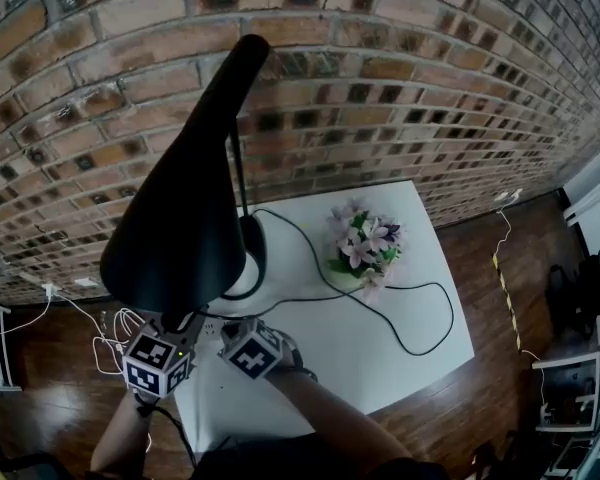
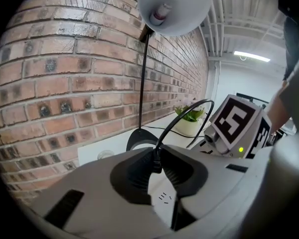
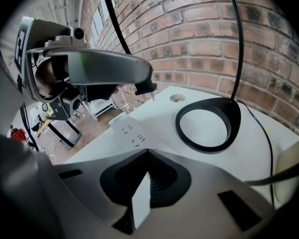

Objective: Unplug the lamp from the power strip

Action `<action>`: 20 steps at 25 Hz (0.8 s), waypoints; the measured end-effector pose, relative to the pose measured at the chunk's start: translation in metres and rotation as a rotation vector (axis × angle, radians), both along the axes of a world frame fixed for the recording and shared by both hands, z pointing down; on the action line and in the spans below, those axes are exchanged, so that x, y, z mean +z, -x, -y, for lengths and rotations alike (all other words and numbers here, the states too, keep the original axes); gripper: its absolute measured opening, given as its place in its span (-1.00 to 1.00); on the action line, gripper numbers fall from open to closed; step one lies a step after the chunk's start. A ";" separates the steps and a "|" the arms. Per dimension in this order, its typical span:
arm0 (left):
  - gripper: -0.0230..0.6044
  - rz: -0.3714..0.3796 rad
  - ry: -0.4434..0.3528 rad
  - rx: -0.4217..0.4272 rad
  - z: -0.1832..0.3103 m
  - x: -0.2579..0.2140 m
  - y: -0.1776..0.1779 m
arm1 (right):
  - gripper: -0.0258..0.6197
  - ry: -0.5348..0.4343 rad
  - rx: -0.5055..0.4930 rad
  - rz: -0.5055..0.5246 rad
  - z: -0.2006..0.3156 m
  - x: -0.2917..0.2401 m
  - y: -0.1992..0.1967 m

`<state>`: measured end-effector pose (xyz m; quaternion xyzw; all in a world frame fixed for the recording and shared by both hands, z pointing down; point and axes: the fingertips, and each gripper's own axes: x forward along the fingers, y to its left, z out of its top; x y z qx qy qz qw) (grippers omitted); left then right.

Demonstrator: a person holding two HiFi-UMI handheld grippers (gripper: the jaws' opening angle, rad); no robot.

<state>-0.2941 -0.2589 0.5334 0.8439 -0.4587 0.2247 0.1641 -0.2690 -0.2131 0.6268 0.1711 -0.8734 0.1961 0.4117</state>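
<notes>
Brick wall [image 1: 400, 88] in red-brown runs behind the white square table [image 1: 380, 358]. At the left, the left gripper [image 2: 157, 156] is clenched on the small black plug [image 3: 146, 87] of the lamp. The right gripper view shows the plug's metal prongs bare, hanging in the air above the flat white power strip [image 3: 128, 129] and apart from it. So the pull itself looks done: the plug is out of its socket and held just over the strip, near the table's edge. Beside it, the right gripper [image 3: 145, 183] is closed on what looks like the near end of that strip, pinning it. Further right stands the tall black desk lamp [image 1: 185, 198] on its ring-shaped base. Its thin black cord [image 1: 420, 328] loops across the table past a pot of pink and white flowers [image 1: 365, 248]. What remains, I judge, is to carry the plug clear, lay it on bare table, and part the left jaws only once it rests, then let go of the strip
</notes>
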 end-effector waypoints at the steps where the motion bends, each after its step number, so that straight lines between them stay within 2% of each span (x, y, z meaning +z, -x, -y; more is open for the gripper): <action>1: -0.71 0.002 0.002 -0.003 -0.001 0.001 0.001 | -0.92 -0.009 -0.006 -0.001 0.000 0.000 0.000; 9: -0.71 0.012 -0.014 0.006 0.003 -0.001 -0.006 | -0.92 -0.101 -0.048 0.003 -0.010 -0.008 -0.007; 11: -0.70 0.003 -0.011 0.007 0.004 0.000 -0.008 | -0.92 -0.155 -0.005 0.054 -0.004 -0.024 -0.013; 14: -0.70 -0.025 0.005 0.010 0.005 0.001 -0.013 | -0.92 -0.168 0.098 0.135 0.004 -0.051 -0.027; 20: -0.70 -0.015 -0.004 0.032 0.011 0.004 -0.028 | -0.92 -0.202 0.177 0.149 0.011 -0.074 -0.052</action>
